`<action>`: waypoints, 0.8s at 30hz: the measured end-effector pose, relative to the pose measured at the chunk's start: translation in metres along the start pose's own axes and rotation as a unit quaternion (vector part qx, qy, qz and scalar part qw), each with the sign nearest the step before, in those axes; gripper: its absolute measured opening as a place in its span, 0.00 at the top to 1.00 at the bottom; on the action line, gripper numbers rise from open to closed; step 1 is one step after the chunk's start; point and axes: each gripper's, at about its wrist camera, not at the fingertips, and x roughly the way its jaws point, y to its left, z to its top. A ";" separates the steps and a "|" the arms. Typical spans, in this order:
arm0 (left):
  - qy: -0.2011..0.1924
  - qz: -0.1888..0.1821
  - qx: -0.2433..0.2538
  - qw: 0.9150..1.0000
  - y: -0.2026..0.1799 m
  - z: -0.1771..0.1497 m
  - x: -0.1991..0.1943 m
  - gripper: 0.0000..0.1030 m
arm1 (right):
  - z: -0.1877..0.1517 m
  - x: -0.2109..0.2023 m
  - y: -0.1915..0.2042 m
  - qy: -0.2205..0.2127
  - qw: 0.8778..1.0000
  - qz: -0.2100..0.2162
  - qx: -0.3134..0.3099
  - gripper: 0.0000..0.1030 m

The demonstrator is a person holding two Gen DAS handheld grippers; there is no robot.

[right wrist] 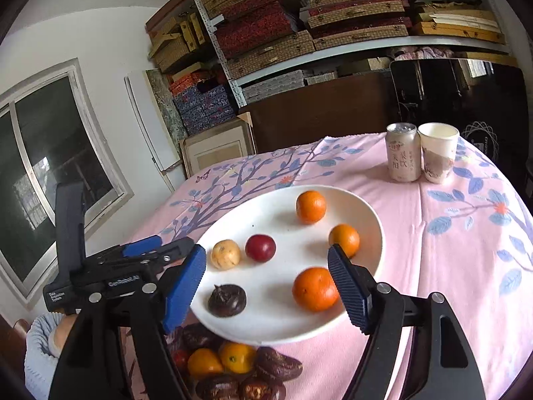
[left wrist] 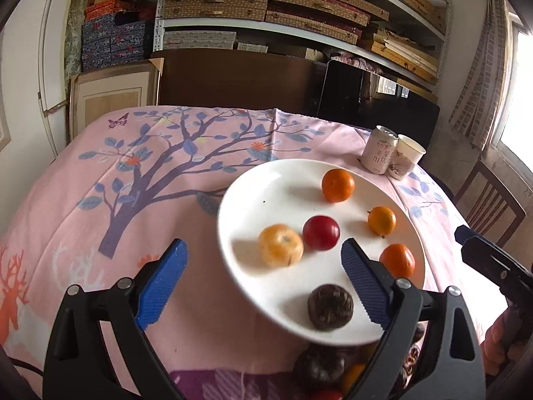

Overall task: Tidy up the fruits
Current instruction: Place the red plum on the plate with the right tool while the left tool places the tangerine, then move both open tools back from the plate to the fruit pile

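Observation:
A white plate on the pink tablecloth holds three oranges, a red plum, a pale yellow fruit and a dark wrinkled fruit. My left gripper is open and empty above the plate's near-left rim. My right gripper is open and empty above the plate's near part, with an orange beside its right finger. A pile of loose fruit lies at the near edge, below the plate.
A drink can and a paper cup stand at the table's far right. Shelves of boxes stand behind the table. A wooden chair is at the right.

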 end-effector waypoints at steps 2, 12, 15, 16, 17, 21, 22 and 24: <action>0.002 0.002 -0.010 1.000 0.006 -0.016 -0.014 0.10 | -0.014 -0.007 -0.009 0.008 1.000 -0.002 0.026 0.23; 0.004 -0.031 0.054 0.998 -0.023 -0.095 -0.072 0.05 | -0.046 -0.038 -0.034 0.007 0.994 0.009 0.109 0.15; 0.013 -0.042 0.090 0.995 -0.039 -0.104 -0.073 0.05 | -0.049 -0.034 -0.029 0.014 0.995 0.010 0.102 0.15; 0.017 -0.038 0.102 0.994 -0.043 -0.107 -0.071 0.05 | -0.049 -0.034 -0.027 0.015 0.995 0.008 0.097 0.15; 0.022 -0.031 0.109 0.993 -0.046 -0.108 -0.069 0.05 | -0.050 -0.036 -0.026 0.015 0.996 0.007 0.093 0.15; 0.056 -0.013 0.095 0.994 -0.039 -0.109 -0.054 0.05 | -0.052 -0.039 -0.022 0.012 0.996 0.008 0.086 0.15; 0.065 -0.006 0.085 0.994 -0.035 -0.109 -0.051 0.05 | -0.052 -0.039 -0.022 0.013 0.996 0.008 0.086 0.15; 0.074 -0.013 0.060 0.995 -0.023 -0.108 -0.049 0.04 | -0.052 -0.039 -0.022 0.015 0.996 0.007 0.087 0.15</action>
